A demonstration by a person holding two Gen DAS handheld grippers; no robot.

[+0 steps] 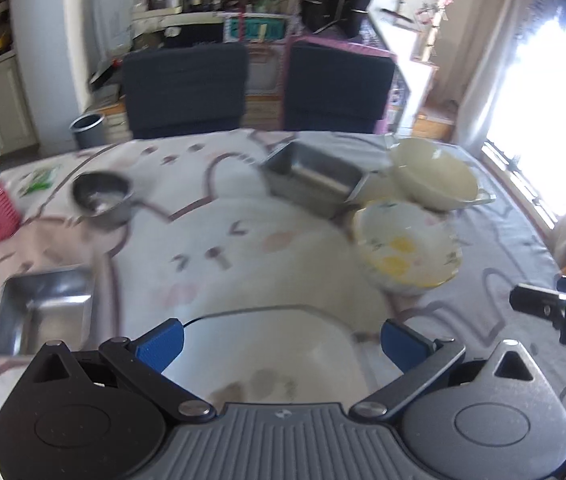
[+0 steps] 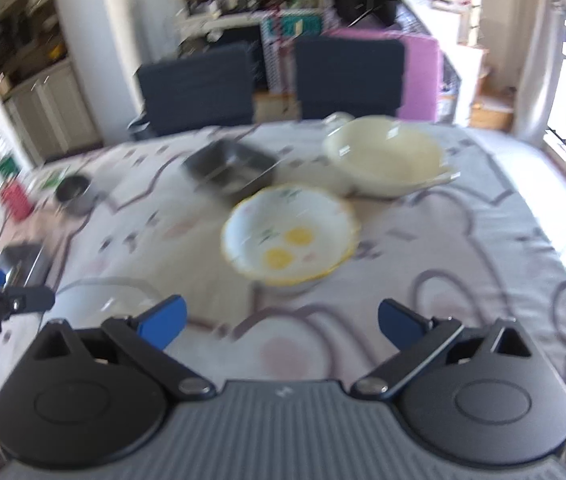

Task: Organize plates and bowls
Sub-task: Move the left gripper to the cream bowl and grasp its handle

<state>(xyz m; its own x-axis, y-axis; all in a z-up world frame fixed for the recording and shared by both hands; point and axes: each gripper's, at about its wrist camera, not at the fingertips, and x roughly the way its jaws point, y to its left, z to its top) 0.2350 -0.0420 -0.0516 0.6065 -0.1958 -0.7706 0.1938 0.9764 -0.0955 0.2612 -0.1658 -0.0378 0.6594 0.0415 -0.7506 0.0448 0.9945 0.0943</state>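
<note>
We judge the tidying barely begun: nothing is stacked, and the dishes lie scattered over the table point(image 1: 243, 240), which wears a soft pale cloth printed with mauve cartoon outlines. Far right, a broad cream bowl point(image 2: 383, 156) with small handles sits glossy and smooth. Just in front of it rests a white floral bowl point(image 2: 289, 236) with two yellow spots inside. To its left stands a rectangular metal pan point(image 1: 311, 178), and a square metal tray point(image 1: 45, 308) sits well apart at the near left. A small dark metal pot point(image 1: 101, 198) lies further back. Our left gripper point(image 1: 281, 344) and right gripper point(image 2: 281, 322) both hover spread wide, holding nothing.
</note>
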